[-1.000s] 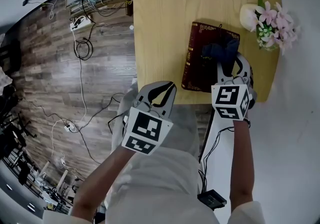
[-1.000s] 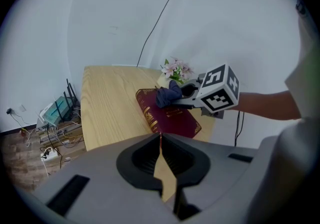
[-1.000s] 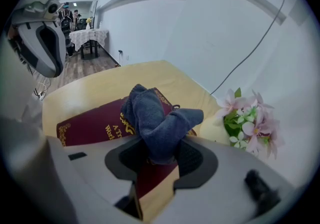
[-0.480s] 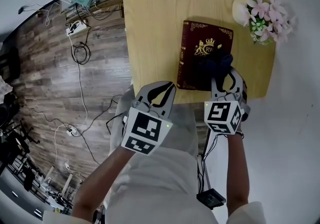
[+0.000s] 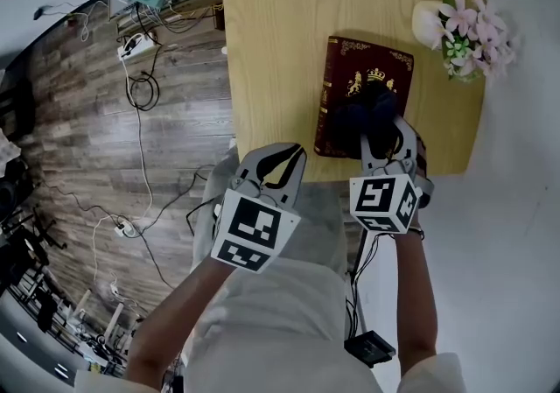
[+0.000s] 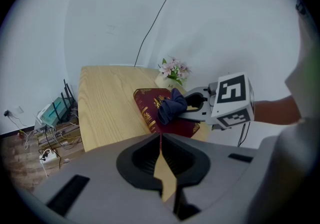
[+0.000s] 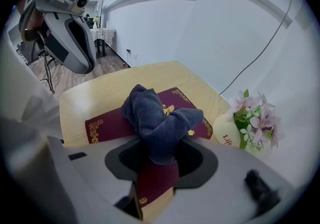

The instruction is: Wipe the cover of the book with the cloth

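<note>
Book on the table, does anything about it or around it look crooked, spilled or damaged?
Nothing stands out. The book lies flat on the table, only slightly turned against its edges, with no damage visible. The cloth is bunched in the right gripper, resting on the cover. The flower pot stands upright beside the book.

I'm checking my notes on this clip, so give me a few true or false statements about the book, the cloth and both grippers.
1. The right gripper is shut on the dark blue cloth. True.
2. The cloth lies on the bare table beside the book. False: it rests on the book's red cover.
3. The left gripper presses the book down. False: it is shut on nothing, apart from the book.
4. Pink flowers stand on the table near the book's far right corner. True.
5. The book lies open. False: it is closed, gold-decorated cover up.
</note>
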The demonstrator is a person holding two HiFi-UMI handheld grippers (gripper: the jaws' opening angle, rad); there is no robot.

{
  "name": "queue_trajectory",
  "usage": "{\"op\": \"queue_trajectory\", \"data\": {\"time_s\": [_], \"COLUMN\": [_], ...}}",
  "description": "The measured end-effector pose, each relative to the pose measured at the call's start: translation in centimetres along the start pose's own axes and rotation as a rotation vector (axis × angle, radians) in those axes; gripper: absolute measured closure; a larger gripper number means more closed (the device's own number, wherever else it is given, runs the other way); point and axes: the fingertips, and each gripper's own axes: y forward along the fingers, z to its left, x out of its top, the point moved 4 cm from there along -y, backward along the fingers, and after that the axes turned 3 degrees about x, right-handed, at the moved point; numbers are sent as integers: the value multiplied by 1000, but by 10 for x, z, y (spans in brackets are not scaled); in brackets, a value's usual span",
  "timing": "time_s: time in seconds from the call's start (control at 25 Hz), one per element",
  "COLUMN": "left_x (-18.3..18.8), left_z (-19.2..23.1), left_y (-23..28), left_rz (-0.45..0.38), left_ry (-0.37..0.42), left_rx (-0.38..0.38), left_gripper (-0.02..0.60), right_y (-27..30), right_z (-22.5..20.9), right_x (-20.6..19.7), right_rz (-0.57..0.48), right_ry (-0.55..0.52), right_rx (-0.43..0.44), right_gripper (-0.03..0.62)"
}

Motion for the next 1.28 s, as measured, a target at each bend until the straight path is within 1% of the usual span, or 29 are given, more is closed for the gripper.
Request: {"op": "queue_trajectory", "data": {"time_s": [0.28, 0.48, 0.68, 0.88, 1.08, 1.28], "left_x": [-2, -4, -5, -4, 0, 3], "left_z": [9, 12, 12, 12, 14, 8], "left_y": [-11, -16, -18, -19, -19, -15], "left_rz": [-7, -4, -6, -6, -4, 2], "left_ry": [-8, -4, -2, 4, 10, 24], "left_rx": [20, 31, 35, 37, 30, 17], "left_gripper": [560, 560, 560, 560, 560, 560], "right_y": [20, 37, 46, 47, 44, 37], "right_z": [-19, -40, -56, -64, -71, -83], "right_x": [33, 53, 63, 62, 52, 28], "right_rz": [-35, -52, -65, -69, -37, 1], "right_ry": [-34, -24, -18, -10, -21, 52], "right_rx": [-31, -60, -84, -97, -134, -161], "right_gripper": [439, 439, 439, 439, 439, 439]}}
